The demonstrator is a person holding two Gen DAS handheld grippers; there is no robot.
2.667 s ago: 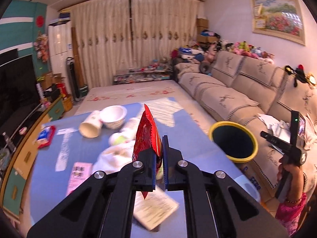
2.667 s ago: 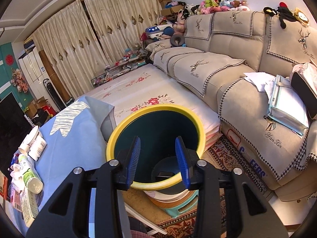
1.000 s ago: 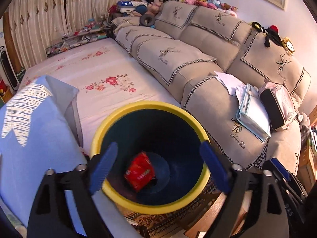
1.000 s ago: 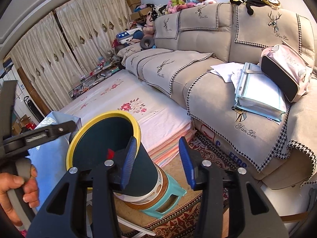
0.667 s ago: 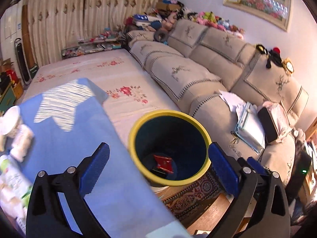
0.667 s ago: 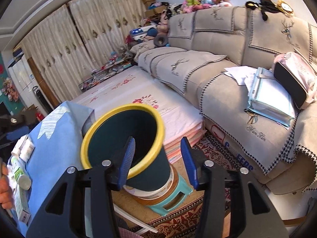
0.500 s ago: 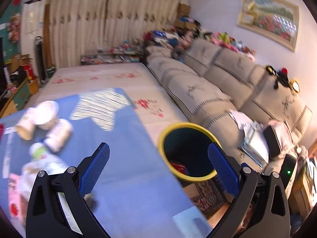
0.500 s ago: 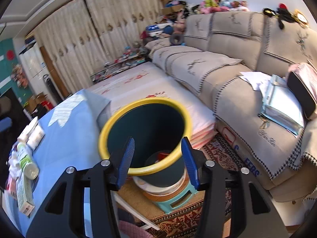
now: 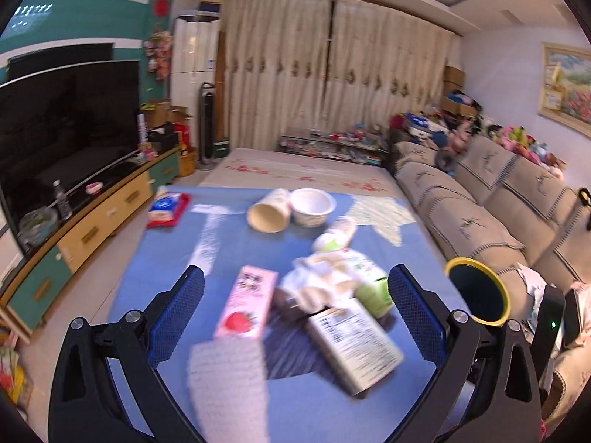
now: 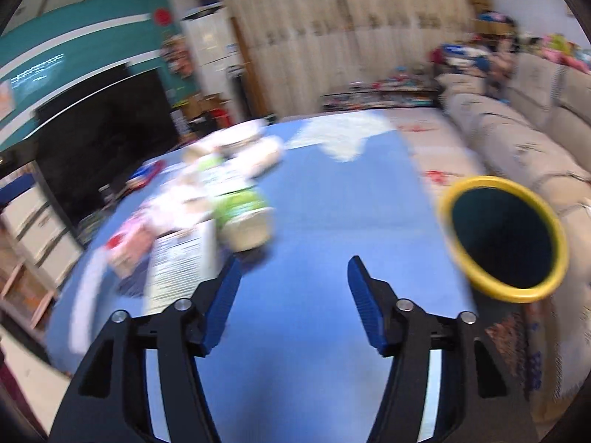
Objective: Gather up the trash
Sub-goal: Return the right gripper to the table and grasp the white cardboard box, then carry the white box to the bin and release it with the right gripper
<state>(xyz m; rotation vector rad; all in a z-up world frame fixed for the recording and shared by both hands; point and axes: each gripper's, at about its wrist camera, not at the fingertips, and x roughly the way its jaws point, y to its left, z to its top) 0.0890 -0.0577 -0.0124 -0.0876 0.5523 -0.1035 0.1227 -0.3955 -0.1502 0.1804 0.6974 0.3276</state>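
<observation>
Clutter on blue-covered table (image 9: 236,251): pink strawberry carton (image 9: 246,302), white paper cup (image 9: 267,209) beyond it. Left claw (image 9: 295,310) wide, empty, carton between tips. Right claw (image 10: 293,284) opening, empty. Yellow-rimmed bin (image 9: 477,291) right of table.

I've dropped the red wrapper into the yellow-rimmed bin (image 9: 477,289) and swung both tongs back over the blue table (image 10: 332,199); my left gripper (image 9: 295,306) now gapes empty and my right gripper (image 10: 293,288) is opening
</observation>
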